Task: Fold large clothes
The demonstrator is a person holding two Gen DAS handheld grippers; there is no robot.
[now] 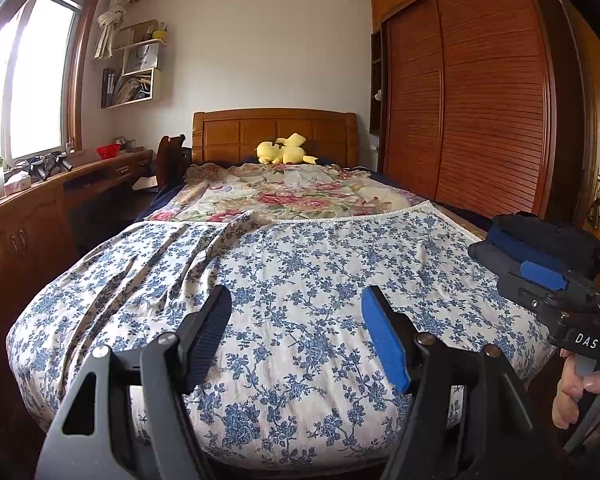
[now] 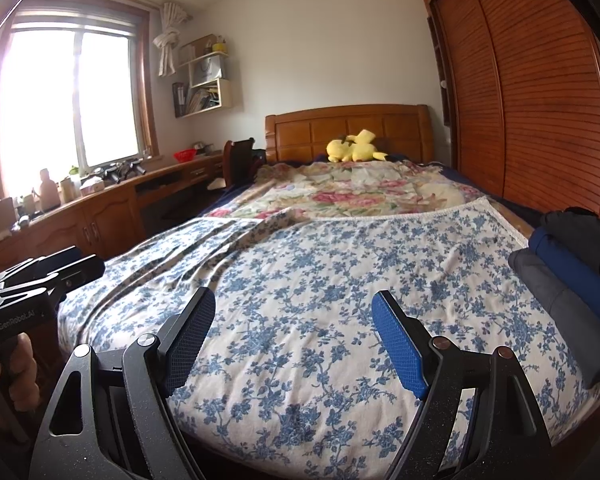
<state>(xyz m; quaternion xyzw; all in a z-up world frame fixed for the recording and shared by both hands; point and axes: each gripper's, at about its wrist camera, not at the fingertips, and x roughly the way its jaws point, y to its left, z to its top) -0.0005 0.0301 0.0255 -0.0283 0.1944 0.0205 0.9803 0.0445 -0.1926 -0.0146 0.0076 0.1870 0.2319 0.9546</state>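
Observation:
A white sheet with blue flowers (image 1: 300,280) (image 2: 319,280) covers the near half of the bed, rumpled into long folds on its left side. A stack of folded dark clothes (image 1: 539,244) (image 2: 571,276), grey, blue and black, sits at the bed's right edge. My left gripper (image 1: 296,300) hangs open over the near end of the sheet, nothing between its fingers. My right gripper (image 2: 294,304) is open too, over the same sheet, left of the stack. In the left wrist view the right gripper (image 1: 547,280) shows beside the stack with a hand on its handle.
A floral quilt (image 1: 284,196) covers the far half of the bed, with a yellow plush toy (image 1: 284,150) by the wooden headboard. A wardrobe with slatted doors (image 1: 479,100) runs along the right. A long wooden desk (image 1: 40,200) with clutter stands under the window on the left.

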